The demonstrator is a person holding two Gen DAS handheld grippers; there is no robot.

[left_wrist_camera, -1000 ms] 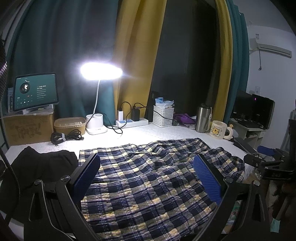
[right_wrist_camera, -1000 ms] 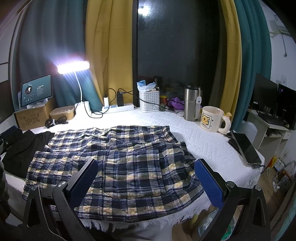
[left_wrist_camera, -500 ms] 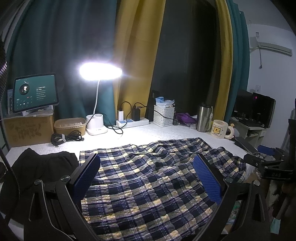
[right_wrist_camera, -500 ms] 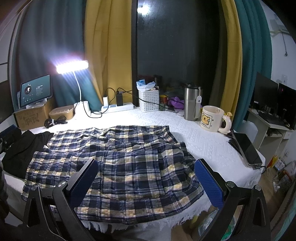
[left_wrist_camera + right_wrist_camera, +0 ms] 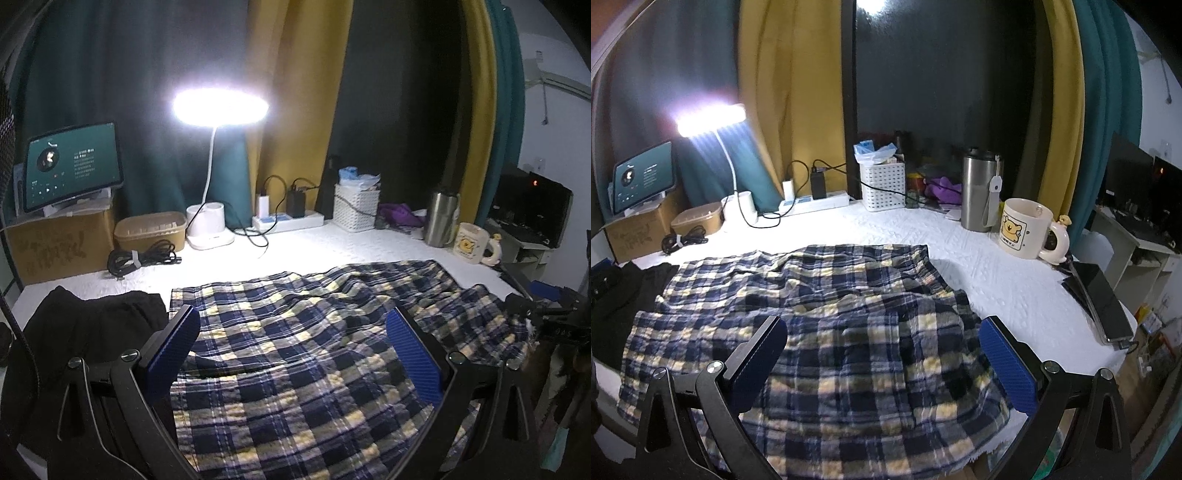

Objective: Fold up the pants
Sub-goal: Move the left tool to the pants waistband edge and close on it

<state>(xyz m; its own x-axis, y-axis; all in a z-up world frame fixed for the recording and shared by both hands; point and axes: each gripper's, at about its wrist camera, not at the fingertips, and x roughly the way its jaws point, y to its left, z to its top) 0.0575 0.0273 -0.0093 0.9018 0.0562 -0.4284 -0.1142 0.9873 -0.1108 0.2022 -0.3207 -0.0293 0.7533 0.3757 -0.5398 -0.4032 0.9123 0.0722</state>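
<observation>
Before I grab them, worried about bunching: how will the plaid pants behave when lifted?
The plaid pants already lie rumpled, so probably floppy, sagging between grasp points. The thin fabric looks light. Their near edge overhangs the table, so they may slide.

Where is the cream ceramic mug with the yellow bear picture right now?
In the right wrist view, the cream ceramic bear mug stands on the white table covering at the right, beside the steel tumbler and beyond the plaid pants.

Black claws (image 5: 291, 354); blue ribbed pads (image 5: 1006, 365)
</observation>
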